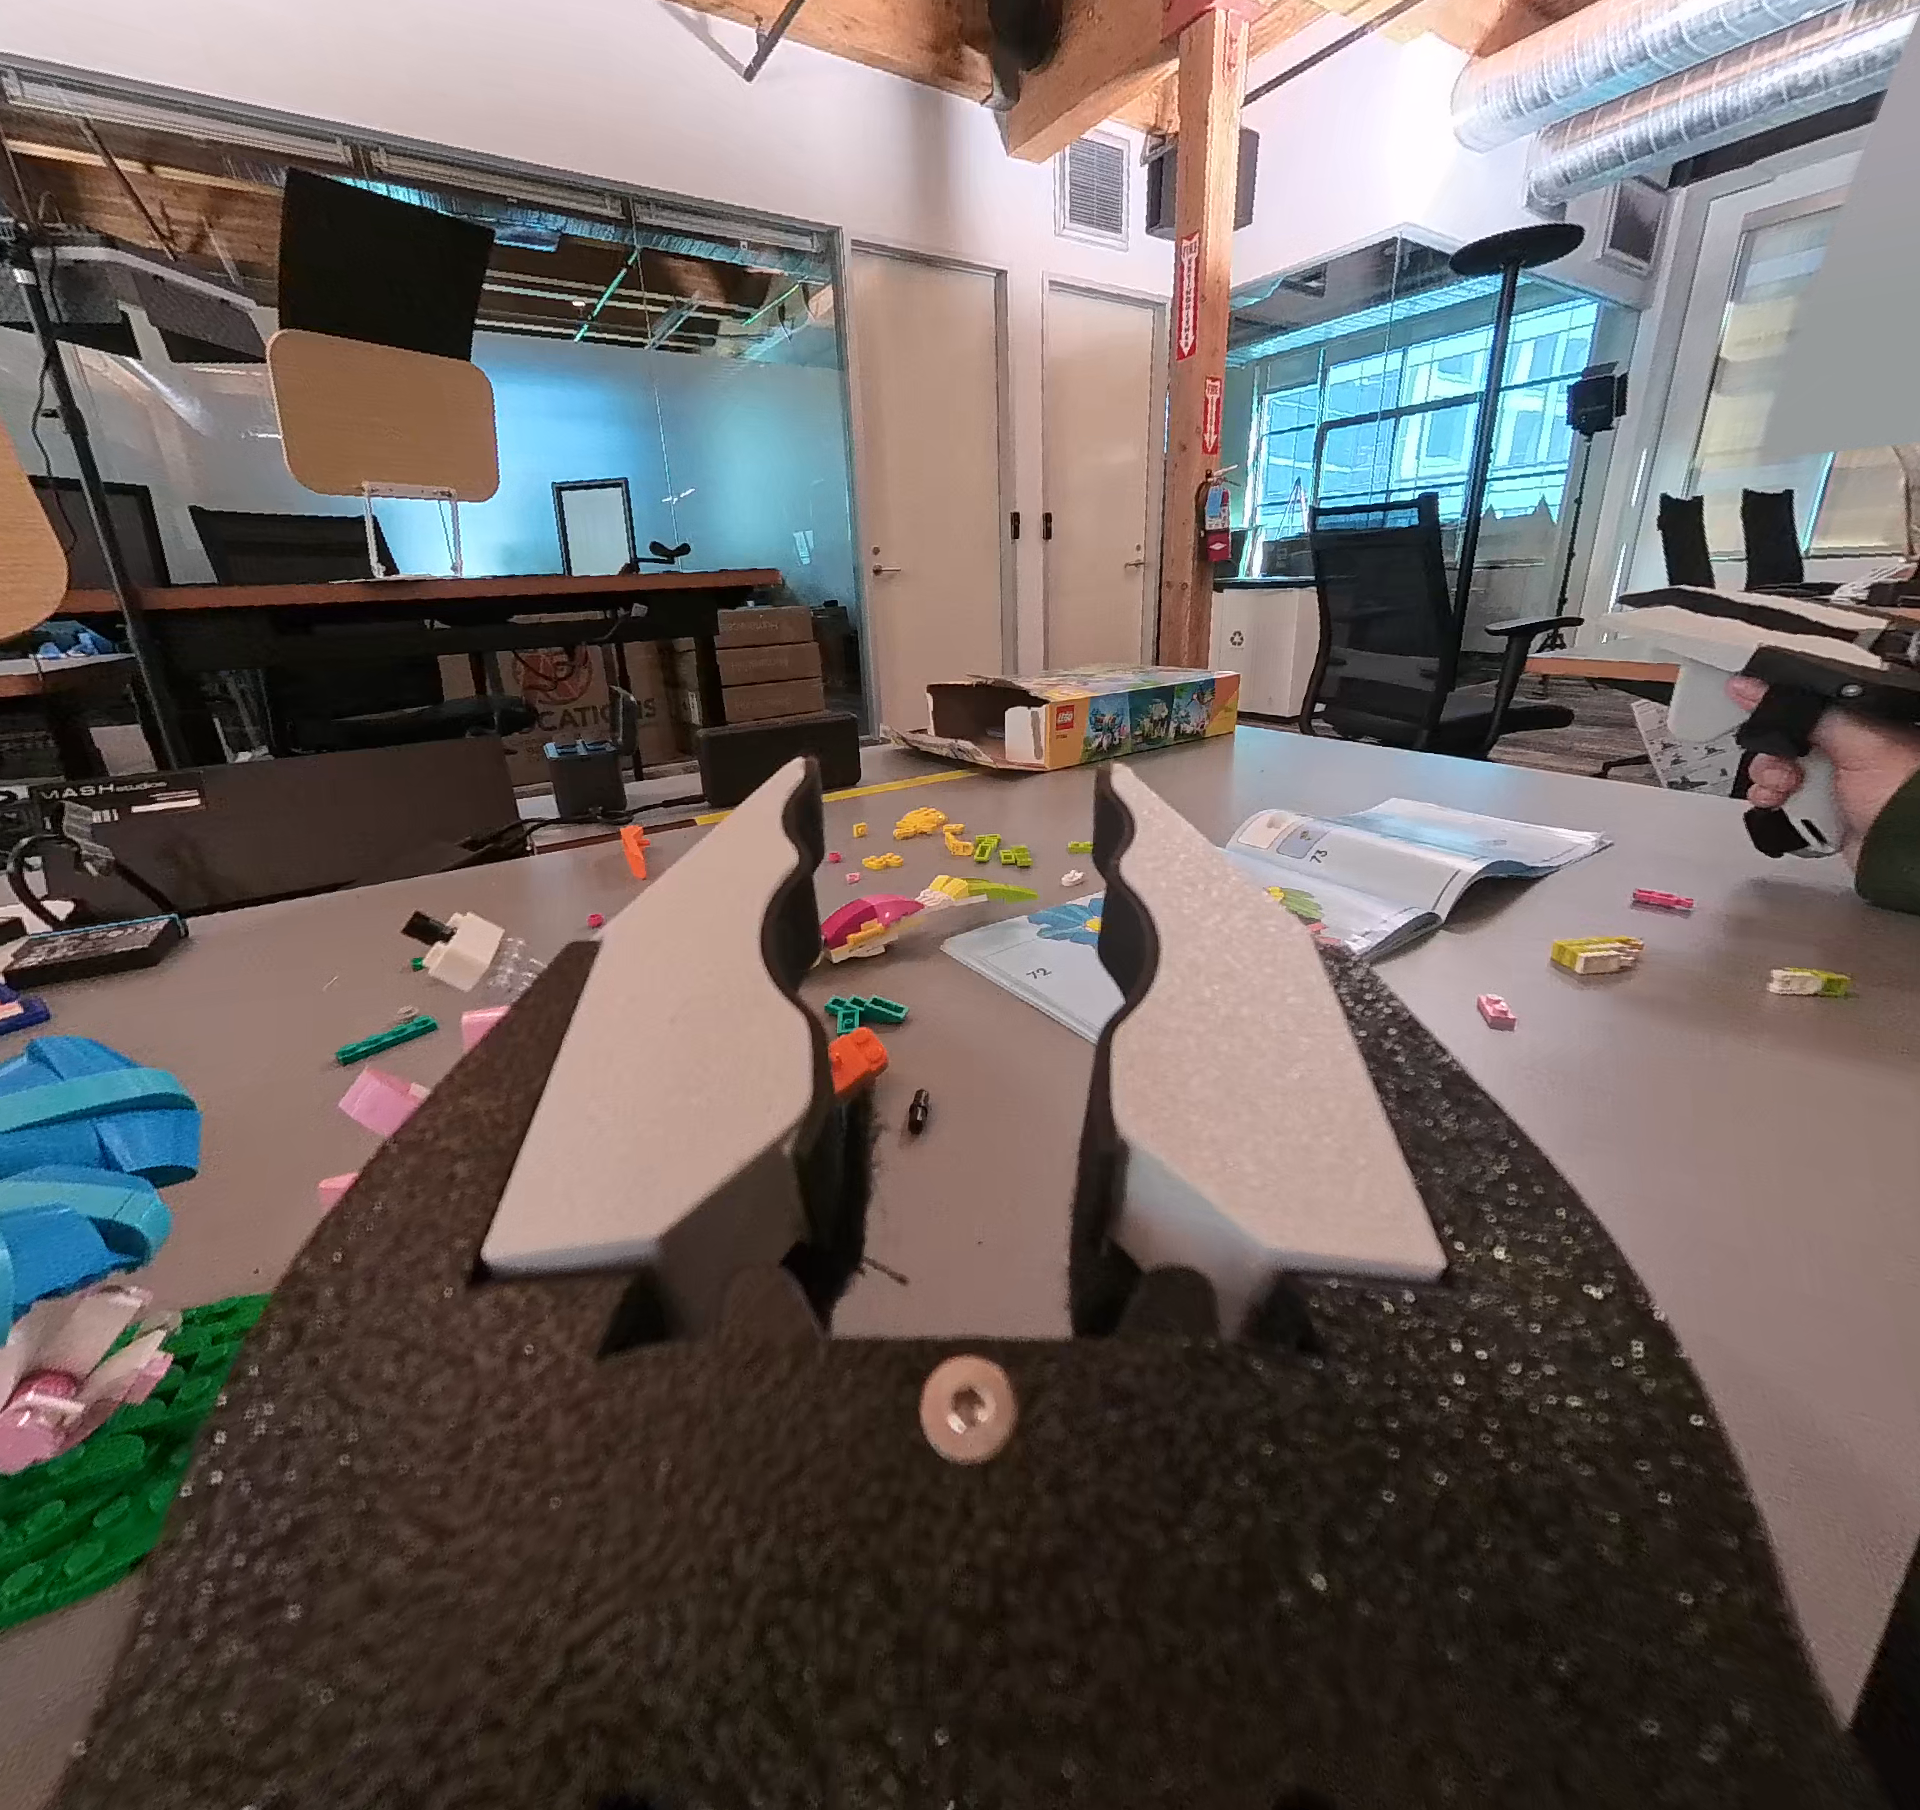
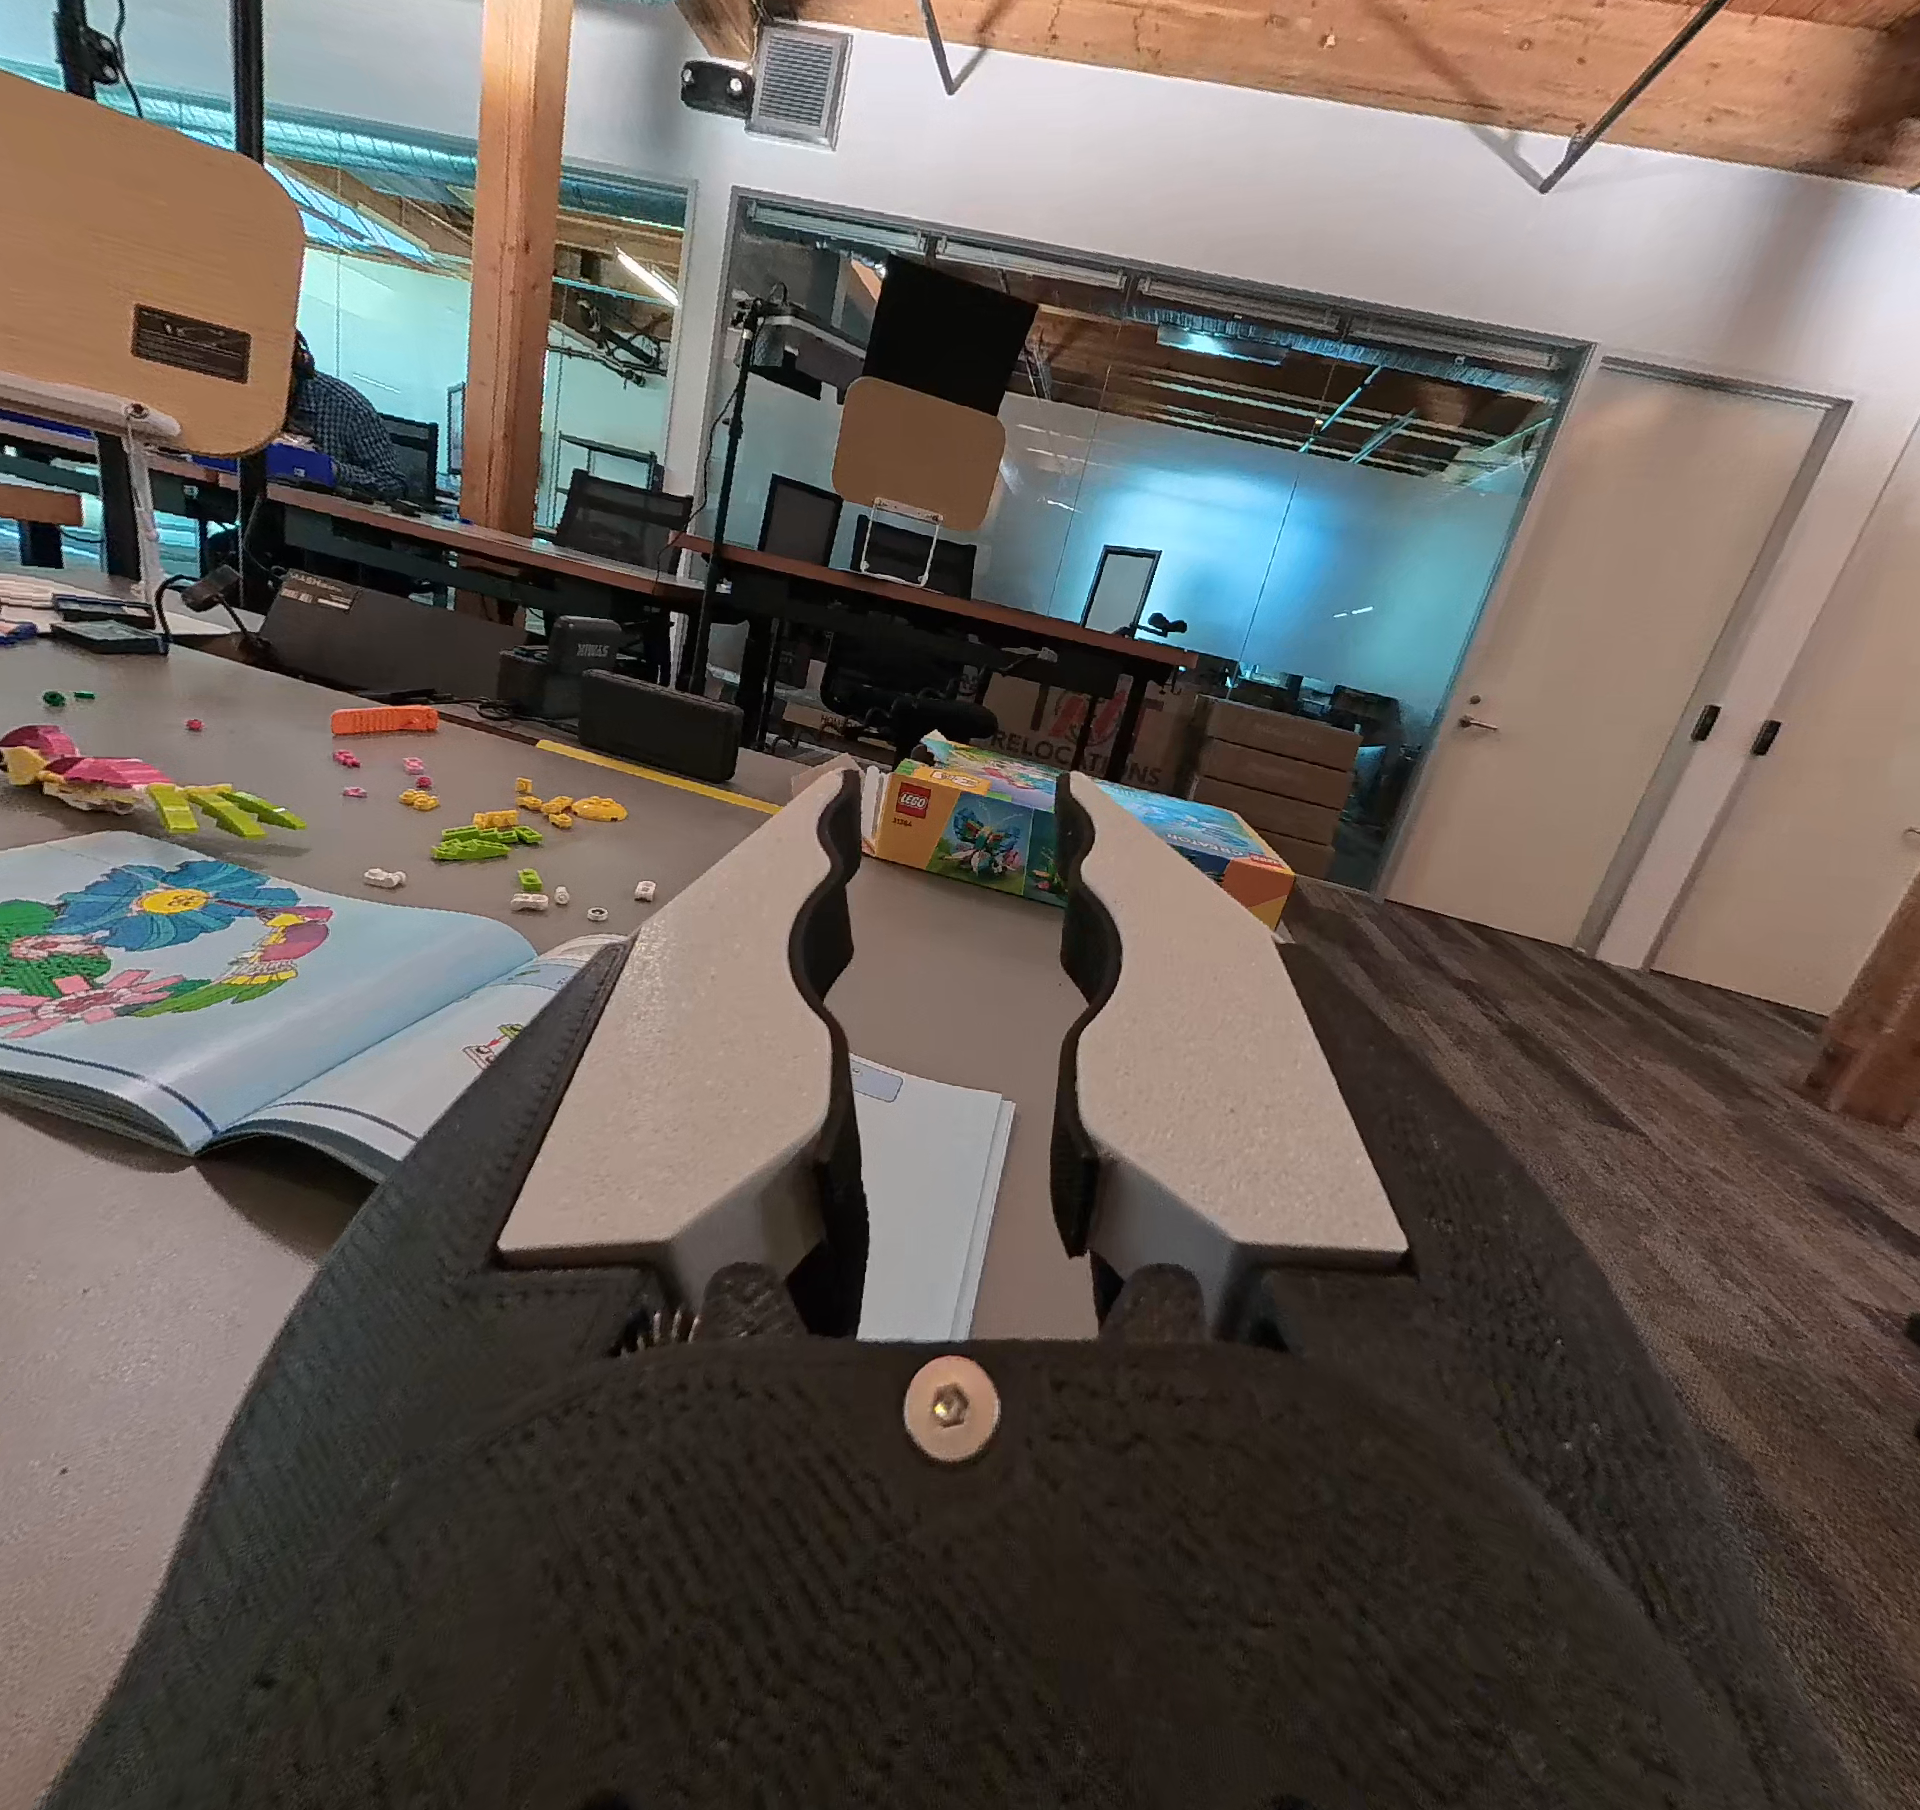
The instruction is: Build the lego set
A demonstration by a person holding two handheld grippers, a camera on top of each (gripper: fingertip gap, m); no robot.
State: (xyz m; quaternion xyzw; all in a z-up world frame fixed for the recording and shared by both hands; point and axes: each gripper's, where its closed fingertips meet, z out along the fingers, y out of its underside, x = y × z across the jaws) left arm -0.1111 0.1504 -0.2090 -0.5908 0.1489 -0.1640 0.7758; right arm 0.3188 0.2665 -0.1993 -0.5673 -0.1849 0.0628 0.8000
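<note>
The left claw [image 1: 961, 794] covers part of the open booklet [image 1: 1392, 867]; the green baseplate [image 1: 94, 1469] runs off the frame's edge.

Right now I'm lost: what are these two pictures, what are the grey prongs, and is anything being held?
Each picture comes from a camera mounted on a hand-held claw, looking forward along its two grey prongs. The left claw is open and empty above loose bricks, among them an orange brick. The right claw is also open and empty, aimed toward the lego box. On the grey table lie an open instruction booklet, a half-built pink bird and a green baseplate. The left view also shows the right claw farther off, in a person's hand.
</note>
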